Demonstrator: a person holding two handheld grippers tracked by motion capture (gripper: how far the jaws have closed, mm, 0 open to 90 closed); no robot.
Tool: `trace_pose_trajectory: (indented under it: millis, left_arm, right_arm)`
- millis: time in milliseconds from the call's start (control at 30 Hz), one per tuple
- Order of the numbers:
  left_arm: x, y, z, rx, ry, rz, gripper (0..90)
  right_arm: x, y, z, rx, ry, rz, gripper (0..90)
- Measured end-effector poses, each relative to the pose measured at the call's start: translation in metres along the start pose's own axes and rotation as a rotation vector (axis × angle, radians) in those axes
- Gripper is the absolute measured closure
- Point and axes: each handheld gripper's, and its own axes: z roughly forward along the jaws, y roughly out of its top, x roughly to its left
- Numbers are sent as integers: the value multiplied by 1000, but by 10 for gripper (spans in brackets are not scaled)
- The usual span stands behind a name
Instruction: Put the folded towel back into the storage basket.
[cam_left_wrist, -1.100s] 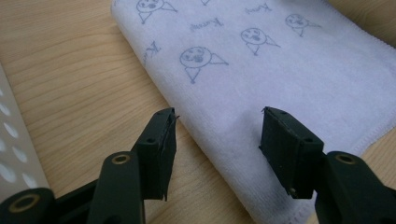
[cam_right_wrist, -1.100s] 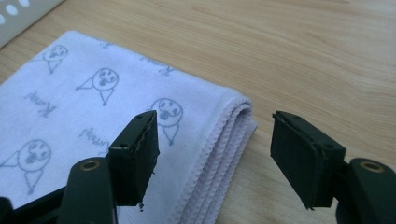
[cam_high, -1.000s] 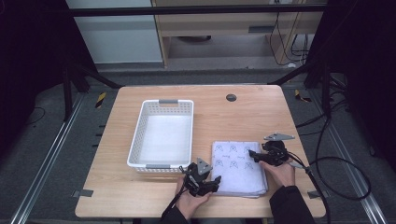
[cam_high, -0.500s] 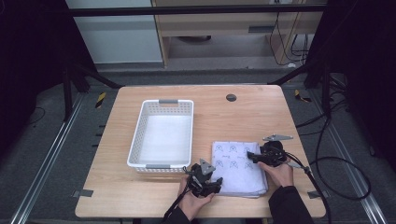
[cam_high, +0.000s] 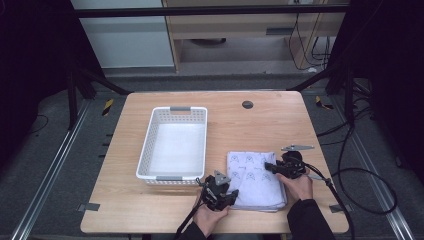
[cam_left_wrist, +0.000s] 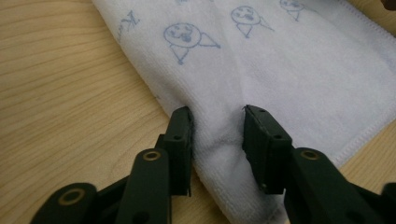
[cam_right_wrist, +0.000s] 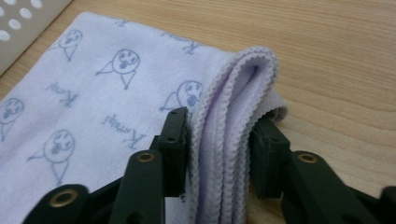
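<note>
A white towel (cam_high: 252, 176) printed with small blue faces lies folded on the wooden table (cam_high: 260, 122), right of a white plastic basket (cam_high: 197, 112). My left gripper (cam_high: 232, 195) is at the towel's near left corner. In the left gripper view the towel (cam_left_wrist: 280, 60) has its folded edge pinched between the gripper's (cam_left_wrist: 217, 116) jaws, with a crease running up from between them. My right gripper (cam_high: 268, 165) is at the towel's right side. In the right gripper view the gripper (cam_right_wrist: 219, 121) is shut on the stacked hems of the towel (cam_right_wrist: 93, 93), whose corner curls up.
The basket is empty and stands left of the towel, its near handle (cam_high: 169, 178) close to my left hand. A round dark hole (cam_high: 247, 104) marks the table's far side. Cables (cam_high: 350, 175) trail off the right edge.
Both grippers have stayed at the towel. The right one has edged slightly left onto the towel's side.
</note>
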Motion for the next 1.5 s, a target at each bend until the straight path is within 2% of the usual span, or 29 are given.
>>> trace_pose_trajectory:
  millis: [233,333,500,700,867,967,1033,1267,1500]
  left_arm:
    - [0,-1,-1,-33,-2,-20,747]
    - [1,-1,-3,-43,-13,-21,763]
    - [1,0,-8,-62,-28,-15,769]
    - [-1,5,-18,-84,-34,18,771]
    - [-3,13,-30,-121,-46,25,771]
    - [-4,19,-37,-130,-46,44,771]
    - [-5,23,-41,-137,-42,56,771]
    - [-4,35,-54,-166,-36,72,771]
    - [-1,43,-66,-183,-18,97,771]
  right_arm:
    - [2,0,-2,-14,1,-11,734]
    - [3,1,-5,-17,1,-19,750]
    - [5,5,-15,-53,13,-36,760]
    - [14,12,-30,-88,9,-69,764]
    - [21,18,-46,-134,14,-84,764]
    - [24,23,-54,-155,11,-84,764]
    - [26,25,-58,-169,1,-101,764]
    - [32,34,-71,-224,-5,-98,765]
    - [41,45,-77,-256,-17,-110,765]
